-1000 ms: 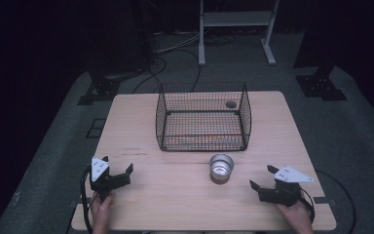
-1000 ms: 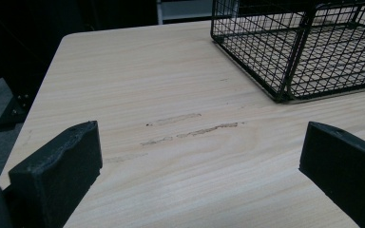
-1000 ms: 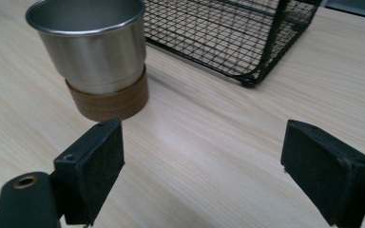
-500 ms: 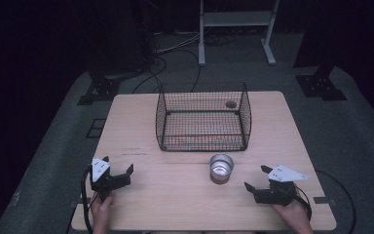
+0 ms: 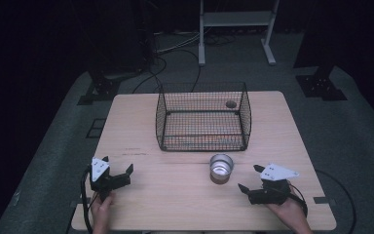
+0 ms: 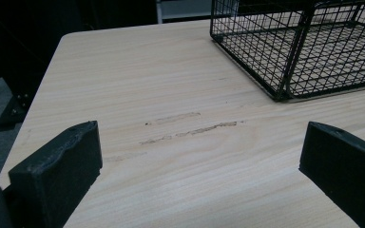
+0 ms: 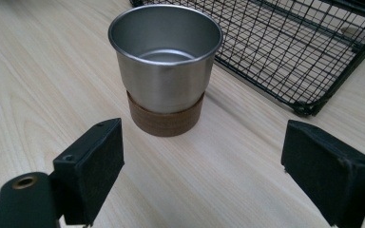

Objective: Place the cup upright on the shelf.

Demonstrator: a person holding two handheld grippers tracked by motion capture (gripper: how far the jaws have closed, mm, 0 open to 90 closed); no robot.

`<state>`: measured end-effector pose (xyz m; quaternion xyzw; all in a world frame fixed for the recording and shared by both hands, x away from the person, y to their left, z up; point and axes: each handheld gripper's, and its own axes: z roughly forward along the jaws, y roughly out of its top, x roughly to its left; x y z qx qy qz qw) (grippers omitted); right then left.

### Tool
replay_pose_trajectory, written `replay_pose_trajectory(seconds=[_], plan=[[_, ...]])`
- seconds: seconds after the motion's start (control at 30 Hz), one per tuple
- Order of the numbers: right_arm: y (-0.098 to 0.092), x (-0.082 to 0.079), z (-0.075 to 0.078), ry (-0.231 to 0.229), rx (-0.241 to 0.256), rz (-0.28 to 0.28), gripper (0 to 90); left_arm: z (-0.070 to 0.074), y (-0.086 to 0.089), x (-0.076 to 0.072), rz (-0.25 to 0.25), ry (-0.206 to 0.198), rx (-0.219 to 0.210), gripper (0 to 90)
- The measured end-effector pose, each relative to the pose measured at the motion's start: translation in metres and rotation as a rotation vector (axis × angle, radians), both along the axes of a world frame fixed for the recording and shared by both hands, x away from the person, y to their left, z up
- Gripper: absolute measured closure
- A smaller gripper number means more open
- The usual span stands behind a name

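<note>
Steel cup (image 7: 165,57) on brown base, no readable markings, stands upright near wire basket (image 5: 203,117) at its 5 o'clock. Right gripper (image 5: 251,180) jaws wide, cup ahead, untouched. Left gripper (image 5: 118,171) wide, empty, over table (image 6: 171,95).

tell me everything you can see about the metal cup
The cup is a small round tumbler of brushed, silvery metal with a rolled rim, widening slightly toward the top. A brown band, wood or cork by its look, wraps its base. It stands upright and looks empty, on the wooden table just in front of the wire basket, apart from it. The right claw is open, aimed at it, not touching.
</note>
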<state>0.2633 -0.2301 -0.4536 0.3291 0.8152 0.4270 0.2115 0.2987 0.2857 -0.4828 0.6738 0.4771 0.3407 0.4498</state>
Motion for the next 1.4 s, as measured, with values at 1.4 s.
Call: replay_pose_trajectory(seconds=[1.4], plan=[[0.052,0.029,-0.002,0.069,-0.051,0.016,10.7,0.000,0.000,0.000,-0.001,-0.001,-0.001,0.0]])
